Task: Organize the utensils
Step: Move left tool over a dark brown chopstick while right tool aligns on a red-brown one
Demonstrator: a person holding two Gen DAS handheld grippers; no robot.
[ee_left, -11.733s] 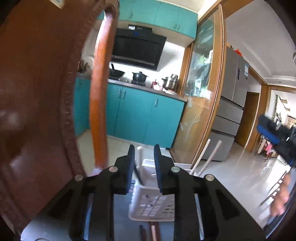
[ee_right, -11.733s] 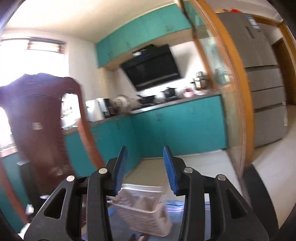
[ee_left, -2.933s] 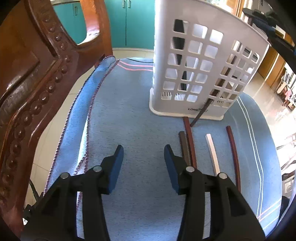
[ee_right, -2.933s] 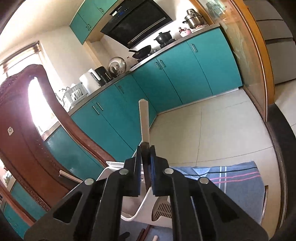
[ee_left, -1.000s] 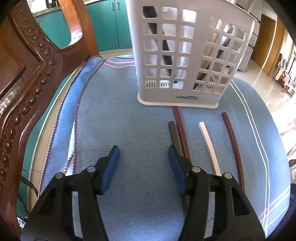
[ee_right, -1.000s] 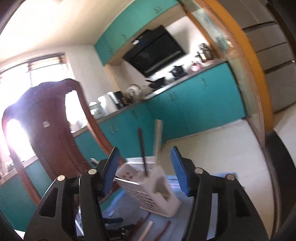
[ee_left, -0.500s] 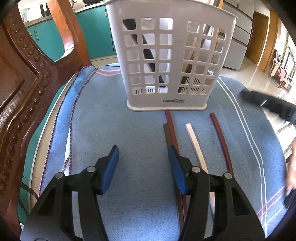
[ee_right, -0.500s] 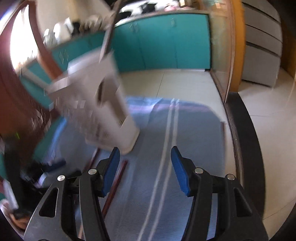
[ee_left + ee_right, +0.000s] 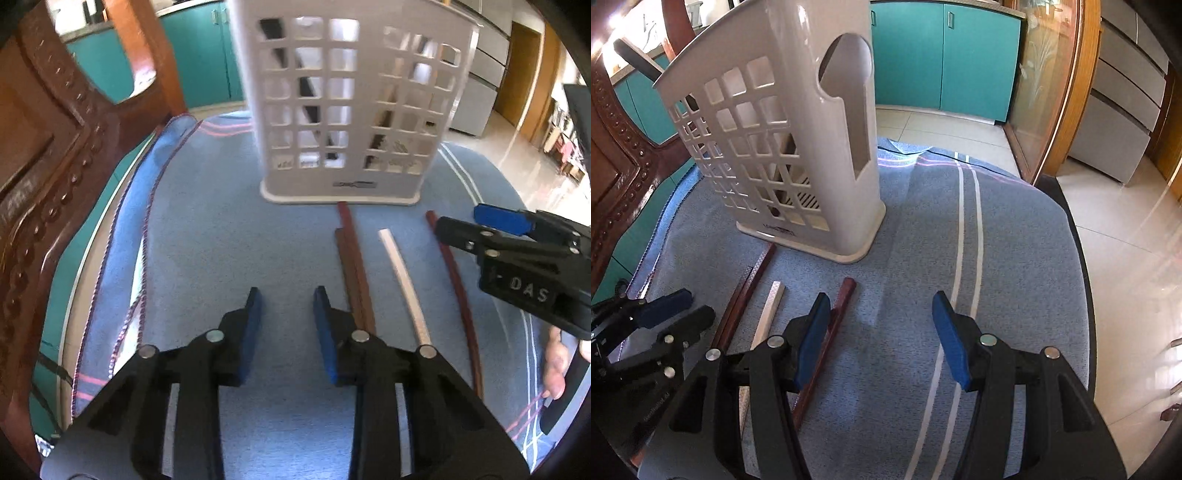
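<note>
Right wrist view: right hand-held gripper [image 9: 881, 336], now empty and spread, has dropped beside the chopsticks [image 9: 827, 339]; left hand-held gripper [image 9: 286, 325] gapes too.

My right gripper [image 9: 882, 332] hangs with jaws wide apart and nothing between them, above the blue cloth [image 9: 1015, 236]; its left pad sits over a dark red chopstick [image 9: 831, 332]. White chopstick [image 9: 768, 314] and two more dark ones [image 9: 742, 299] lie further left; white slotted basket [image 9: 798, 147] upright beyond; left gripper [image 9: 683, 310] at lower left, open.
</note>
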